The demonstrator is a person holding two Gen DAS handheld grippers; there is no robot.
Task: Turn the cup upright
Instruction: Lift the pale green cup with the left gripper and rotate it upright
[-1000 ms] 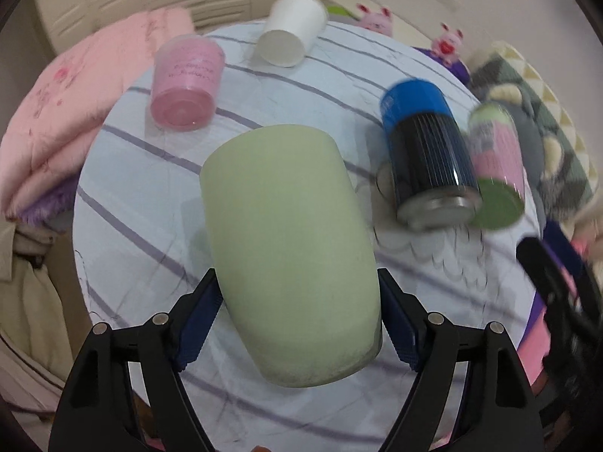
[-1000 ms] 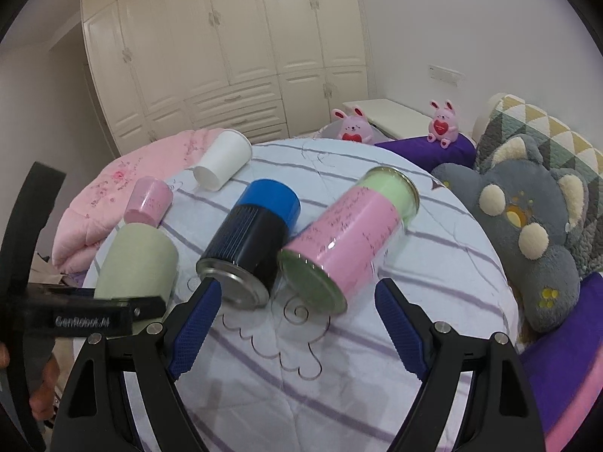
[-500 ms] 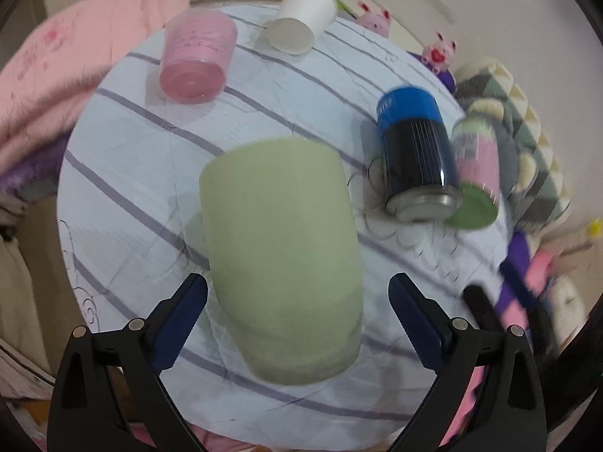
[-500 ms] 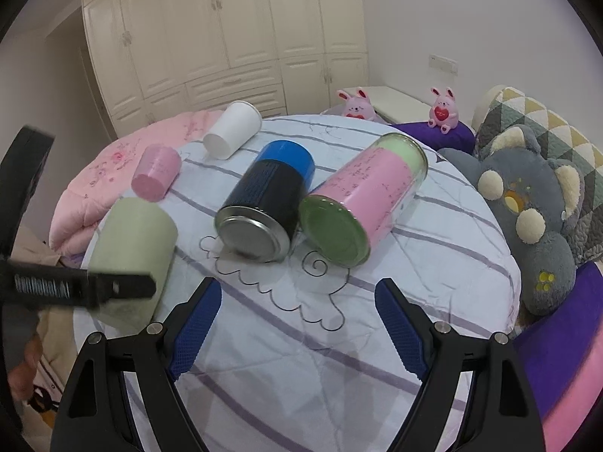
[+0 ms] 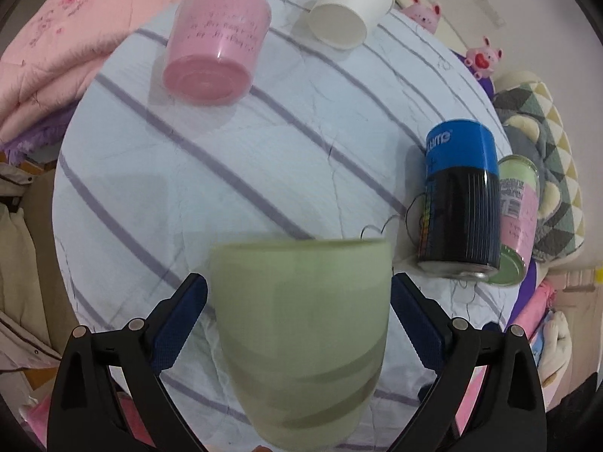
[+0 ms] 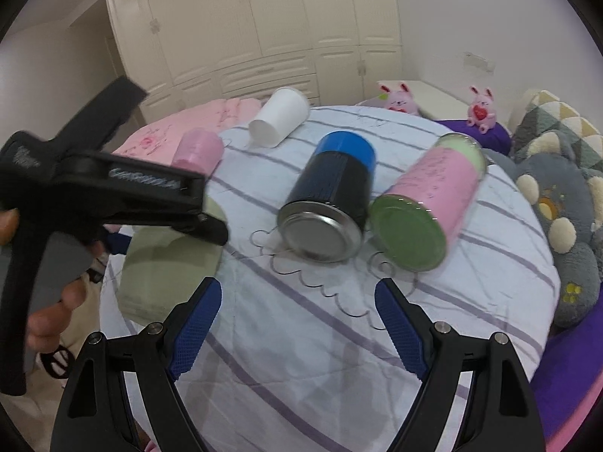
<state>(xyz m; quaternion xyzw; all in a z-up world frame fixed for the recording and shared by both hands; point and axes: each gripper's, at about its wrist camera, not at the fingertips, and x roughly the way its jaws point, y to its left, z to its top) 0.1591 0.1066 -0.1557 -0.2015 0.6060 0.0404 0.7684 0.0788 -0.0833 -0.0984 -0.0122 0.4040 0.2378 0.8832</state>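
L gripper (image 5: 299,293) is sitting w/ its blue-padded fingers (image 5: 181,316) spread apart, one on each side of the green cup (image 5: 301,339); the pads are lying just beside the cup walls, and contact cannot be confirmed due to blur. The green cup is occupying the near edge of the round desk (image 5: 264,173), wide end pointing up and away from the L wrist cam, narrower end toward the cam; whether it is resting on the striped cloth or hanging above it cannot be told. In the R wrist view the green cup (image 6: 169,263) is showing at far left of the desk (image 6: 339,358), partly covered by the black body of the L gripper (image 6: 113,196), w/ the person's hand (image 6: 49,316) gripping the handle. R gripper (image 6: 297,312) is hovering over the near desk area, fingers (image 6: 196,324) standing wide apart, nothing between them. Other items on the desk: a pink cup (image 5: 216,45) lying on its side at the far left, a white paper cup (image 5: 350,3) lying on its side at the far edge, a blue-and-black can (image 5: 459,196) lying on its side at right, and a pink-and-green canister (image 5: 518,218) lying just beside that can, touching or nearly so. Two pink plush rabbits (image 6: 478,107) are sitting beyond the desk; a grey plush cushion (image 6: 557,233) is lying at right.
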